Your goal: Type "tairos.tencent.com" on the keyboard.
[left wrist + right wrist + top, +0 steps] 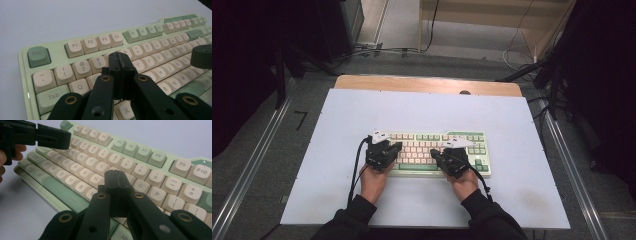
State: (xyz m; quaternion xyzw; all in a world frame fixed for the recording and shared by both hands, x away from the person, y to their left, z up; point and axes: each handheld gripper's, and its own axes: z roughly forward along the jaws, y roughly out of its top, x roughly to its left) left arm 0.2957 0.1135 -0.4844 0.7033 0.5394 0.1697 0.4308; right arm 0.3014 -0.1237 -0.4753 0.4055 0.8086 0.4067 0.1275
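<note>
A pale green mechanical keyboard with cream and green keycaps [437, 152] lies near the middle of a white sheet covering the table [337, 120], its long side running across in front of the person. The left gripper [384, 145] hangs over the keyboard's left end; its two black jaws are pressed together with nothing between them, and in the left gripper view the closed tips [121, 60] stand above the number row near the 4 key. The right gripper [452, 150] sits over the right half of the letter keys, jaws likewise pressed together and empty; in the right gripper view the tips [115, 178] hover over the keys around J and K. Whether either tip touches a key cannot be told
</note>
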